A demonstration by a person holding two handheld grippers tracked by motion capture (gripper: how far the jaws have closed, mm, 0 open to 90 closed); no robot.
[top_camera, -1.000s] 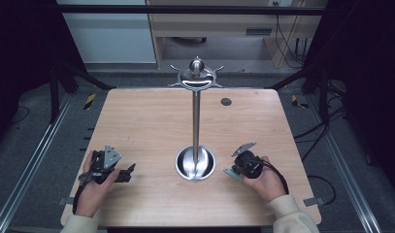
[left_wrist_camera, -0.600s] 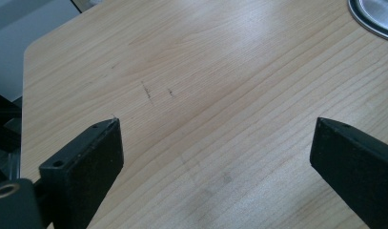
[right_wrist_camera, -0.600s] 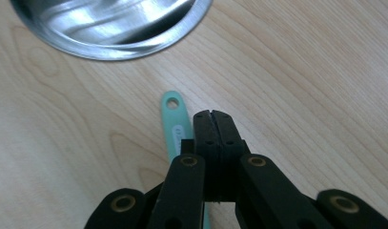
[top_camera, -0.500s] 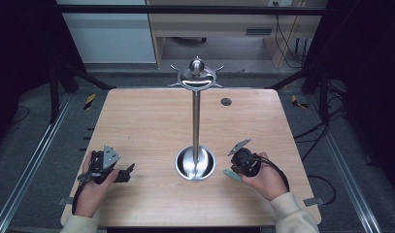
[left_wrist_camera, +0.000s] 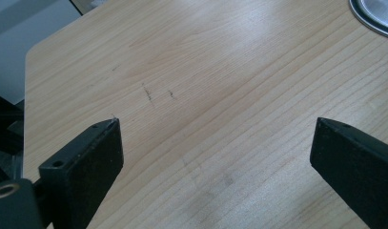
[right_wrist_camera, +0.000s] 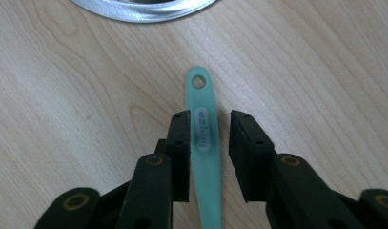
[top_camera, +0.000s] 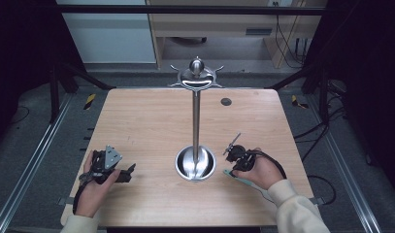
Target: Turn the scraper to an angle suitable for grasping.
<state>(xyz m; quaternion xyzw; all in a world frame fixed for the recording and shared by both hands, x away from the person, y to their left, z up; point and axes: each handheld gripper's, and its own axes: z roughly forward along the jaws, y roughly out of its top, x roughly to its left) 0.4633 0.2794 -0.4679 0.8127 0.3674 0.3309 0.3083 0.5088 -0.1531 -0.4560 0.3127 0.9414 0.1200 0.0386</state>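
since the green handle lies flat on the table with its holed end toward the stand base, the right gripper straddles it lengthwise, one black jaw on each side. jaws have just been opening; there is a visible gap between the right-side pad and the handle, the left-side pad sits just beside it or maybe grazing it, can't tell for sure. reads as released, not a grasp. the handle rests on the wood just right of the stand base and near it, not touching it; the hole at its tip looks made for hanging, so my guess is the hooks on the stand top are where it is meant to go, and lining up along the handle keeps the hole end free.

right hand sits just right of the stand base, low over the table, gripper pointing toward the base, sleeve coming in from below. a bit of green pokes out under the hand.

left gripper is well left of the stand base, resting on the table in the left hand. its jaws stand wide apart with only bare wood between them, nothing held, pointing toward the base, whose rim shows at the corner of the left gripper view. looks parked, waiting while the right side does the work.
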